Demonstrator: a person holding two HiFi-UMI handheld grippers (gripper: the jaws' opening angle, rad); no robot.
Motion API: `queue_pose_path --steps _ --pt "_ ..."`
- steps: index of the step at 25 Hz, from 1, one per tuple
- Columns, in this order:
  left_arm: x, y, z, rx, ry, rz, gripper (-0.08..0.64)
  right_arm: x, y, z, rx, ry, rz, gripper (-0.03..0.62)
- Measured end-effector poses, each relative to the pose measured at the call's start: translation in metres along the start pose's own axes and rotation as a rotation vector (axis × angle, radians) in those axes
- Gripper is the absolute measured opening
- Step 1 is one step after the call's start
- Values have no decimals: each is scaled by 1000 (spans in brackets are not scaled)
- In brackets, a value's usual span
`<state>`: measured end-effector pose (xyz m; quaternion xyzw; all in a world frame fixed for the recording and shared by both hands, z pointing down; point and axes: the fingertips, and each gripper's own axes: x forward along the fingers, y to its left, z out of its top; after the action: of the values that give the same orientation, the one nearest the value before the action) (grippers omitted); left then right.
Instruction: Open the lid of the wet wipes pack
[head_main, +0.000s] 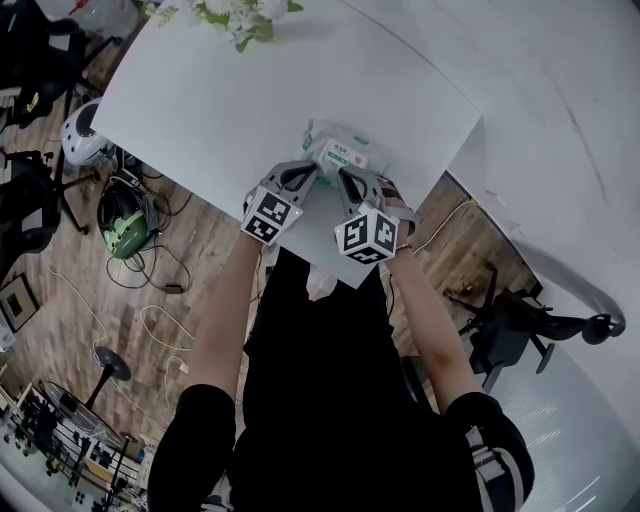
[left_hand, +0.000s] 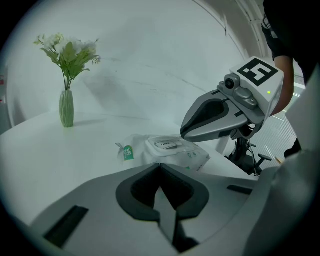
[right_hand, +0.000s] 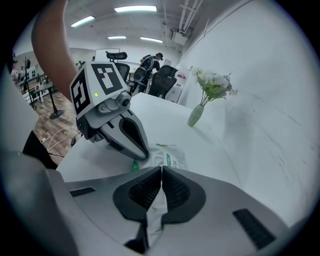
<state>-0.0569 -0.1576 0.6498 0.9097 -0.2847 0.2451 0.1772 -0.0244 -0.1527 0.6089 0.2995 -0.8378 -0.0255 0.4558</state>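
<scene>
The right hand-held gripper (right_hand: 161, 167) pinches the wet wipes pack (left_hand: 177, 149) by its edge. The left hand-held gripper (left_hand: 160, 164) is closed beside it. A flower vase (left_hand: 66, 109) stands well apart.

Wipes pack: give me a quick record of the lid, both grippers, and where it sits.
pack: lying on the table, near its edge
lid: shut, flat on top
right gripper: shut on the pack's film
left gripper: jaws together, tips at the pack's edge; can't tell if it grips
other: vase with flowers, far end
</scene>
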Motion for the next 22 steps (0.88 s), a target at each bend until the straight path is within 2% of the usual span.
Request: queue_pose_path --steps 22 --pt "1 3 -1 -5 -2 9 23 -8 -38 8 45 -88 -33 25"
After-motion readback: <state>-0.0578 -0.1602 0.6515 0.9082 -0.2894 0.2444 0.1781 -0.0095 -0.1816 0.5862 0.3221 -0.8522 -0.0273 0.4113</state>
